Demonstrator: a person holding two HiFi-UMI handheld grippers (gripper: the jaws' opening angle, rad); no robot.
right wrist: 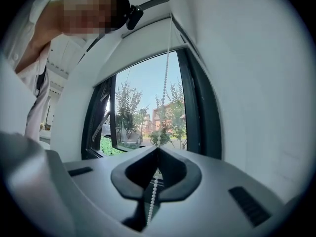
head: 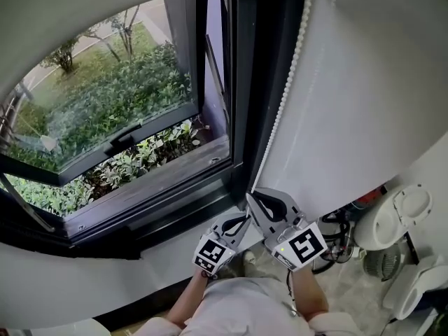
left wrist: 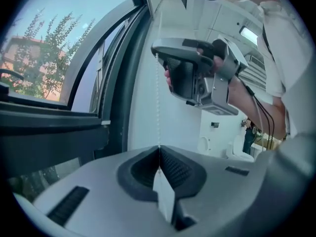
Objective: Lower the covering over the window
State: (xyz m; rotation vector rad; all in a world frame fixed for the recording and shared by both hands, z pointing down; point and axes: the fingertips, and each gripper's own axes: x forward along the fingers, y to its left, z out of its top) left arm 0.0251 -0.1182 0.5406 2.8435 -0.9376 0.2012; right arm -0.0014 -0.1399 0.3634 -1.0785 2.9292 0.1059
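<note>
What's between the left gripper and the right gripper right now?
Only a straight run of bead chain joins the left gripper and the right gripper, shown in the left gripper view.

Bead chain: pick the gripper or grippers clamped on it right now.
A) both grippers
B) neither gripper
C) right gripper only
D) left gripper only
A: each gripper view shows closed jaws with the bead chain running down between them, on the left gripper and the right gripper alike.
</note>
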